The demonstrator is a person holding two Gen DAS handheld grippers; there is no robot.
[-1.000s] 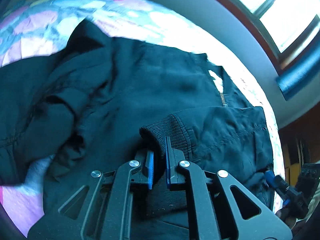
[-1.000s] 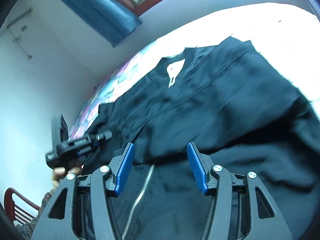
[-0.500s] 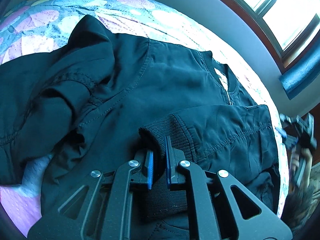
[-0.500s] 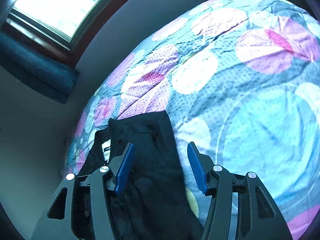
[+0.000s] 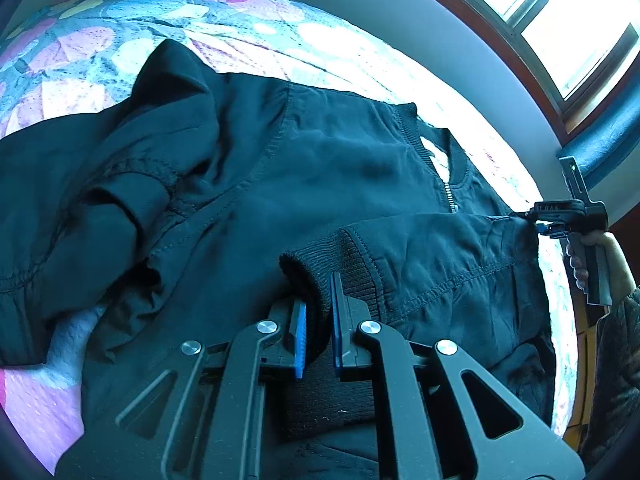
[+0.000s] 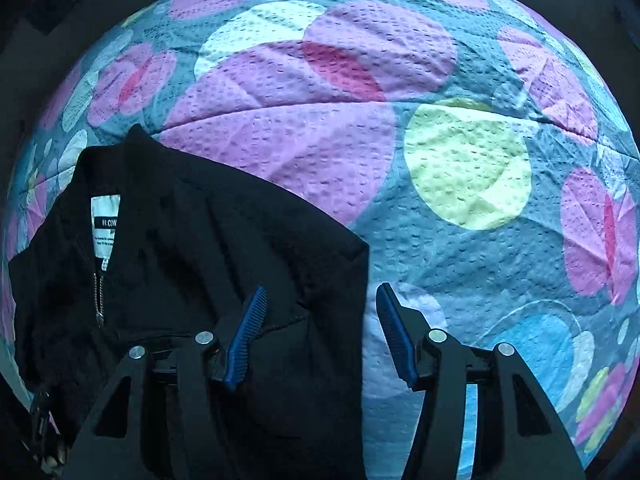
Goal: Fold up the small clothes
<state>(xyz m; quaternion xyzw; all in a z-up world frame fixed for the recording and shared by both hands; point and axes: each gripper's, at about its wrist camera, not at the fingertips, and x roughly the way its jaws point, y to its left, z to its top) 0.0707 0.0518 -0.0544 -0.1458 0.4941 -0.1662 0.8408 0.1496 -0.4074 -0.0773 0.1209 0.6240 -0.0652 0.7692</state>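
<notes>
A small black zip jacket (image 5: 340,168) lies spread on a bed. My left gripper (image 5: 318,320) is shut on the ribbed cuff (image 5: 316,264) of its sleeve, which is folded across the jacket's front. The other sleeve (image 5: 100,208) lies bunched at the left. In the right wrist view the jacket (image 6: 192,264) shows its collar, white label (image 6: 105,224) and zipper. My right gripper (image 6: 322,332) is open and empty over the jacket's shoulder edge. It also shows in the left wrist view (image 5: 560,216) by the shoulder, at the far right.
The bedspread (image 6: 460,160) has pink, yellow, white and blue circles and stretches right of the jacket. A window (image 5: 560,12) and a wall stand behind the bed. A blue curtain or bolster (image 5: 608,140) is under the window.
My right gripper swung from over the jacket's front to its shoulder edge, now facing down at the bedspread. My left gripper kept its hold on the cuff and hardly moved.
</notes>
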